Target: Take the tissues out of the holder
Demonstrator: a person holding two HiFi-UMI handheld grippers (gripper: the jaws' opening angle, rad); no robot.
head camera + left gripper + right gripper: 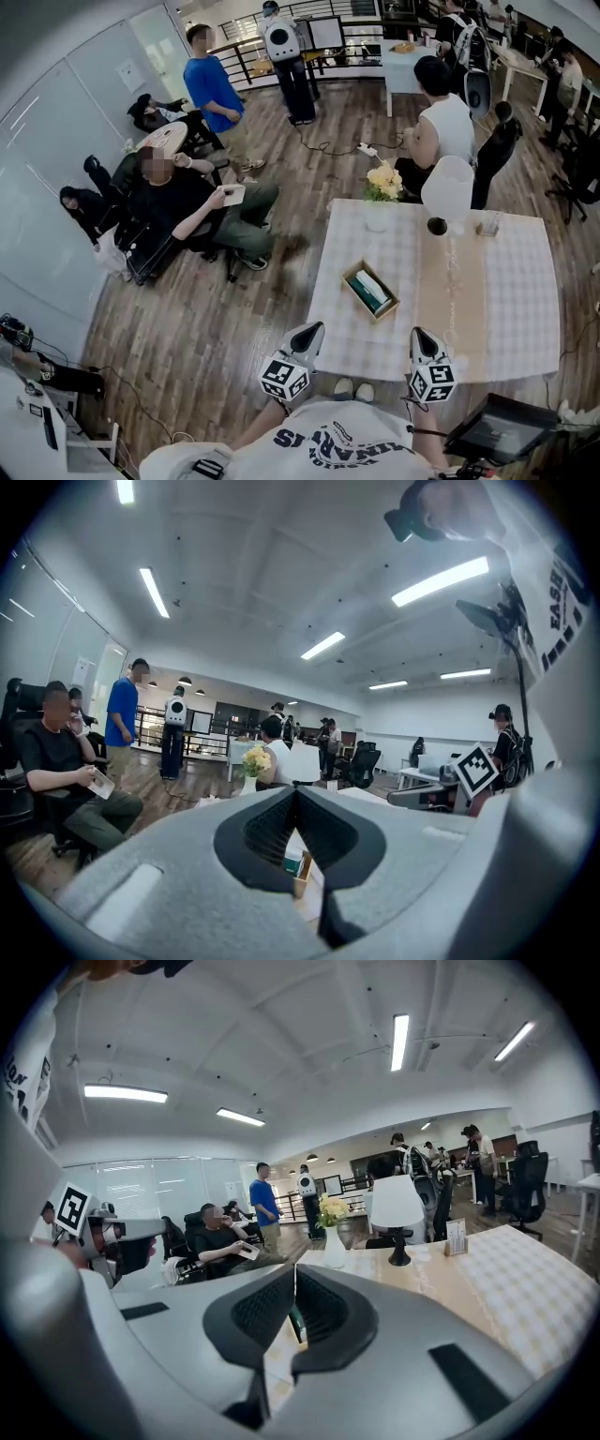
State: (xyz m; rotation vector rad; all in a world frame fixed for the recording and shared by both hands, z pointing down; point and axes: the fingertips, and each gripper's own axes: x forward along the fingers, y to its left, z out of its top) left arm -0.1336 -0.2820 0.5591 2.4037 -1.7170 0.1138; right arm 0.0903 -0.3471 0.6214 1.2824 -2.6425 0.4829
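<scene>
A wooden tissue holder (354, 273) lies on the white checked table (516, 309), with a teal and white tissue pack (371, 290) in it. My left gripper (315, 327) hovers at the table's near edge, just short of the holder, with its jaws shut and nothing in them. My right gripper (419, 332) is level with it further right, over the beige runner (452, 291), also shut and empty. In the left gripper view the jaws (297, 791) meet at the tips, and the holder (302, 872) shows through the gap below. In the right gripper view the jaw tips (294, 1267) touch.
At the table's far side stand a white lamp (447, 190), a vase of yellow flowers (382, 182) and a small card stand (487, 225). A person (441, 131) sits beyond the table. Other people (178, 202) sit on chairs to the left. A dark screen (497, 427) is at lower right.
</scene>
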